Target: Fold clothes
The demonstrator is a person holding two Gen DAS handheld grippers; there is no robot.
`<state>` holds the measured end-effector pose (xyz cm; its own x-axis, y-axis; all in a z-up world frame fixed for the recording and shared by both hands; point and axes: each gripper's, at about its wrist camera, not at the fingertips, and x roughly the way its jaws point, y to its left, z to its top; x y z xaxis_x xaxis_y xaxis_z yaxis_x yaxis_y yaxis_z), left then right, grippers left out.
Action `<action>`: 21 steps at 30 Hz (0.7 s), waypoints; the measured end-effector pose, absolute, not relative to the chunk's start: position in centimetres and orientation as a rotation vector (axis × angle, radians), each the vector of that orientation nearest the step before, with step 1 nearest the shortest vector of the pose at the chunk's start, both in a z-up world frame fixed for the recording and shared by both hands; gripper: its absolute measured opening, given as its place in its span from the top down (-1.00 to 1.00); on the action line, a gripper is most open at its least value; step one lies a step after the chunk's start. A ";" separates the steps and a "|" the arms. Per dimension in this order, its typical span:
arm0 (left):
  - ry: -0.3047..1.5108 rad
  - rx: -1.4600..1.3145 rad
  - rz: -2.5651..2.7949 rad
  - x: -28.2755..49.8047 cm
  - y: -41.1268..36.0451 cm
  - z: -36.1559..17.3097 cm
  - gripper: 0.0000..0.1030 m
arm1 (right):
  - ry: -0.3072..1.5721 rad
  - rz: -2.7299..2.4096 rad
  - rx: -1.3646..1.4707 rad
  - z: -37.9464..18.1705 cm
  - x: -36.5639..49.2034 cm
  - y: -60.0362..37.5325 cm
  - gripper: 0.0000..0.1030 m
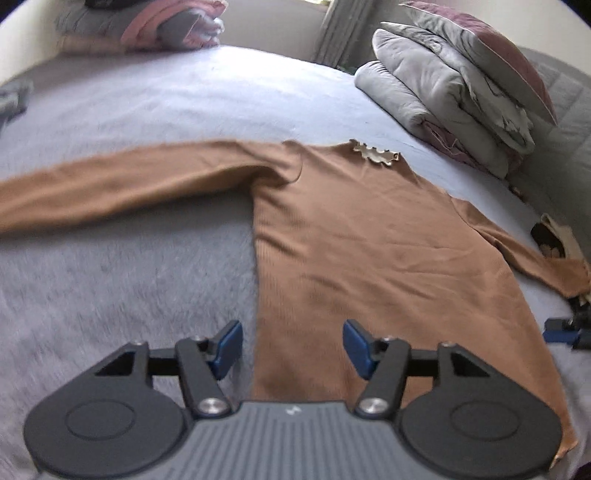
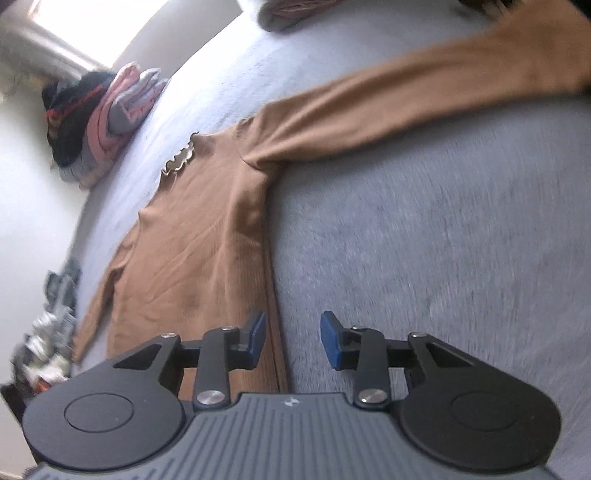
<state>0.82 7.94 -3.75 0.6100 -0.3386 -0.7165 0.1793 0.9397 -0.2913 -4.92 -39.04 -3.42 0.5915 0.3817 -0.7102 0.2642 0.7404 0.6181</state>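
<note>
sweater (image 1: 351,240): flat on bed (image 1: 147,295), soft, light, limp | take near hem corners | my left hand-held gripper (image 1: 292,345) apart, empty | right hand-held gripper (image 2: 292,339) apart, empty

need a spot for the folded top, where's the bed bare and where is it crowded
Bare grey bed lies beyond the brown top, between the clothes pile and the folded duvet. Another bare patch sits below the spread sleeve, beside the top's body. It is crowded at the duvet and at the clutter by the other sleeve.
</note>
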 end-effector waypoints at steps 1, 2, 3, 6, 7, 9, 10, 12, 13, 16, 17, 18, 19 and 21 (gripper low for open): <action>0.862 -0.208 -0.296 0.7 8.1 -4.0 0.00 | 0.954 0.085 0.804 -4.0 -5.4 -39.3 0.33; 0.855 -0.214 -0.290 0.5 8.1 -4.2 0.04 | 0.947 0.091 0.837 -4.5 -5.7 -39.5 0.35; 0.850 -0.216 -0.288 0.4 8.1 -4.3 0.11 | 0.939 0.096 0.870 -5.0 -5.9 -39.7 0.36; 0.845 -0.210 -0.295 -0.1 8.0 -4.4 0.57 | 0.926 0.109 0.936 -5.7 -6.0 -40.0 0.38; 0.842 -0.208 -0.297 -0.3 8.0 -4.5 0.66 | 0.922 0.120 0.948 -5.8 -5.9 -40.0 0.38; 0.832 -0.202 -0.287 -0.5 7.9 -4.6 0.73 | 0.923 0.139 0.961 -5.9 -5.5 -39.6 0.38; 0.830 -0.195 -0.280 -0.6 7.8 -4.6 0.74 | 0.923 0.148 0.967 -6.0 -5.3 -39.4 0.38; 0.825 -0.184 -0.265 -0.6 7.6 -4.5 0.74 | 0.926 0.159 0.957 -5.9 -4.8 -38.6 0.38; 0.823 -0.183 -0.260 -0.6 7.5 -4.6 0.74 | 0.928 0.163 0.949 -5.9 -4.6 -38.2 0.39; 0.818 -0.192 -0.249 -0.6 7.5 -4.7 0.74 | 0.934 0.165 0.915 -5.8 -4.2 -37.2 0.39; 0.817 -0.199 -0.248 -0.6 7.6 -4.7 0.74 | 0.934 0.165 0.908 -5.8 -4.0 -37.0 0.39; 0.817 -0.207 -0.247 -0.6 7.7 -4.8 0.74 | 0.934 0.166 0.898 -5.9 -3.9 -36.8 0.39; 0.816 -0.214 -0.246 -0.6 7.8 -4.8 0.74 | 0.934 0.166 0.881 -5.9 -3.8 -36.5 0.39; 0.813 -0.208 -0.246 -0.6 7.7 -4.9 0.74 | 0.932 0.165 0.813 -5.7 -3.7 -35.9 0.50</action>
<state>-0.62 7.74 -4.92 0.6616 -0.2957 -0.6891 0.1367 0.9511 -0.2769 -3.67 -35.85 -5.69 0.6071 0.4579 -0.6494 0.2064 0.6983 0.6854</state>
